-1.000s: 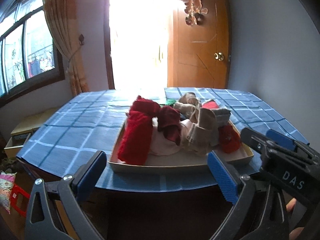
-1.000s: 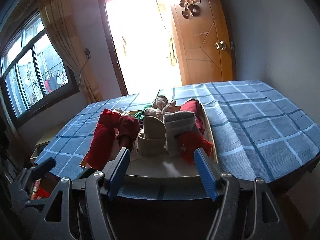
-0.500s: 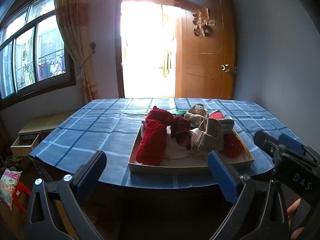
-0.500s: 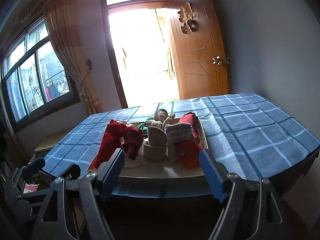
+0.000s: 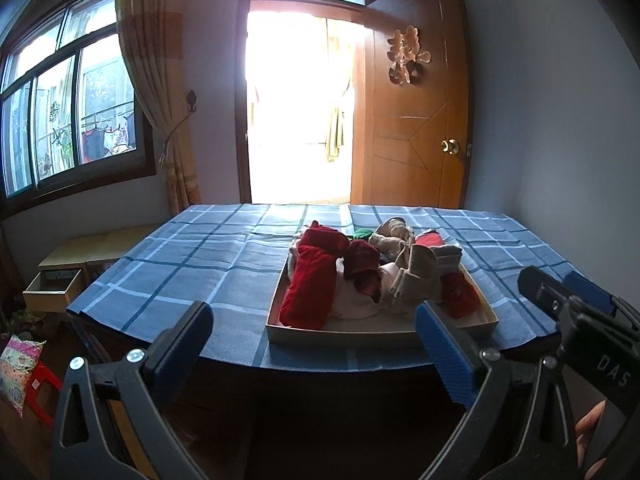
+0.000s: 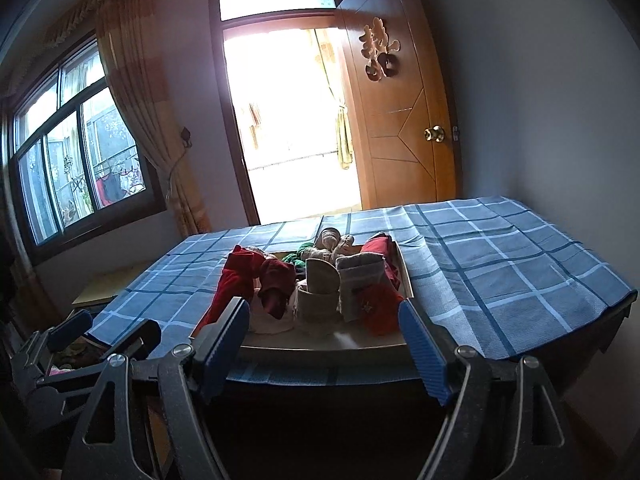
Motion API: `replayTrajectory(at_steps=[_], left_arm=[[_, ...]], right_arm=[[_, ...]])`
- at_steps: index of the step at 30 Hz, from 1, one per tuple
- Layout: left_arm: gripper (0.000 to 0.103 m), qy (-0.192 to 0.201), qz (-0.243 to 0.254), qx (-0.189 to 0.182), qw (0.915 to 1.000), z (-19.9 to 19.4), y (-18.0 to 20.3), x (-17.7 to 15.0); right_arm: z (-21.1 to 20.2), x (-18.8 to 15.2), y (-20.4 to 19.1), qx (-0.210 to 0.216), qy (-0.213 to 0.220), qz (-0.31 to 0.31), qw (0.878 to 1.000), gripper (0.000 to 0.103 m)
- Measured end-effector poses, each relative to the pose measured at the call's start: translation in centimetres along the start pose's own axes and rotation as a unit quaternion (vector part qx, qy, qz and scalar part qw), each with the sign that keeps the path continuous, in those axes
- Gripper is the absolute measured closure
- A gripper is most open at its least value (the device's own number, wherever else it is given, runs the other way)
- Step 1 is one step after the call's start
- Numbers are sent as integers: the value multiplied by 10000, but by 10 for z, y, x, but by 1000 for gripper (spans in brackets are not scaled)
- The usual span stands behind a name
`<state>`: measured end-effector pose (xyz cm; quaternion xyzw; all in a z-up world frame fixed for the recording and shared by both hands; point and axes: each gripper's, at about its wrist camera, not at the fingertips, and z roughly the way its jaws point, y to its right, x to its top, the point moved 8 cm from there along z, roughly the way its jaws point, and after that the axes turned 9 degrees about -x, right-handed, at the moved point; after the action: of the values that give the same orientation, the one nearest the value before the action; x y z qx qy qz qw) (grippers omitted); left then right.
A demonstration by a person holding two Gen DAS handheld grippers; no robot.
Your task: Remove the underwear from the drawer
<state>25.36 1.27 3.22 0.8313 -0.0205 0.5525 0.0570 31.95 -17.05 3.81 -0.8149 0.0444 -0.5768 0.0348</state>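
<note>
Both claws wide and empty, hovering short of the drawer of underwear.

In my right wrist view the right gripper [image 6: 324,338] frames the drawer [image 6: 405,266] dead centre: its jaws have just been opening, nothing lies between them, and the heap of underwear [image 6: 320,284] sits straight ahead, just above the blue fingertips in frame. The drawer rests on the checked cloth [image 6: 500,264] with its long axis running away from me toward the bright doorway [image 6: 288,120]. In my left wrist view the left gripper [image 5: 314,330] also stands wide and empty, but there the drawer [image 5: 380,336] lies right of centre. I judge the right hand better lined up for a straight reach forward and down onto the near red piece [image 6: 380,308].
</note>
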Motion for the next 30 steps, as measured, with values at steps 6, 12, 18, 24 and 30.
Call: replayTrajectory(at_steps=[6,12,18,24,30], left_arm=[[1,5,127,54,9999,-4,4,1],[1,24,160,67,9998,-8,7,3],[1,23,151,96,9998,-11,6,4],[1,113,162,106,9997,-21,5,6],[1,114,24,0,9999,-25,0,4]], right_arm=[[-8,1,5,-8,80,72,9999,23],[-10,1,8,-18,71,87,9999,23],[-13,1,10,1,79,112,9999,23],[-14,2,11,-77,98,45,9999,23],[-18,3,10,-120,106,16,9999,23]])
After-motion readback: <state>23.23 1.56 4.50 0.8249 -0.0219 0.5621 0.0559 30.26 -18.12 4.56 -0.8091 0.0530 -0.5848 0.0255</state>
